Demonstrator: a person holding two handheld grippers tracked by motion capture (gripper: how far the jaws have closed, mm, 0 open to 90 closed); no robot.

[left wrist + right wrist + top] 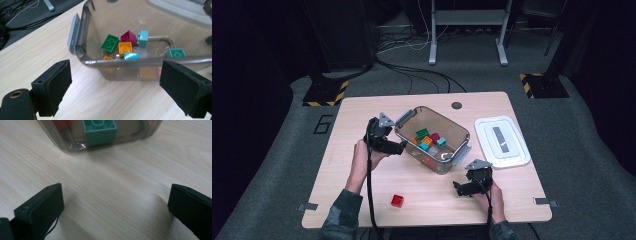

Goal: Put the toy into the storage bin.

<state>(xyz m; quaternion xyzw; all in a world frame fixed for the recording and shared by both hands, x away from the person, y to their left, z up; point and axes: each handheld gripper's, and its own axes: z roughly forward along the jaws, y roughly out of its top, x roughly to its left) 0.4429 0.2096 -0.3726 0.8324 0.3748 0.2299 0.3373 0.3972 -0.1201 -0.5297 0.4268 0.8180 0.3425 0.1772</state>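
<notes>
A clear plastic bin (435,162) with grey latches stands mid-table and holds several bricks: green (110,43), magenta (128,37), orange (125,47), light blue (131,56) and teal (143,38). My left gripper (399,146) sits just left of the bin, open; in its own view the left gripper (115,82) has bare table between its jaws and the bin's rim (140,62) ahead. My right gripper (457,187) rests near the bin's front corner, open, and the right gripper (115,205) faces the bin wall (130,132), with a teal brick (100,130) behind it. A red brick (397,200) lies alone near the table's front edge.
The bin's white lid (502,141) lies flat on the table to the right. A dark round grommet (456,105) sits near the far edge. Cables and stand bases lie on the floor beyond the table.
</notes>
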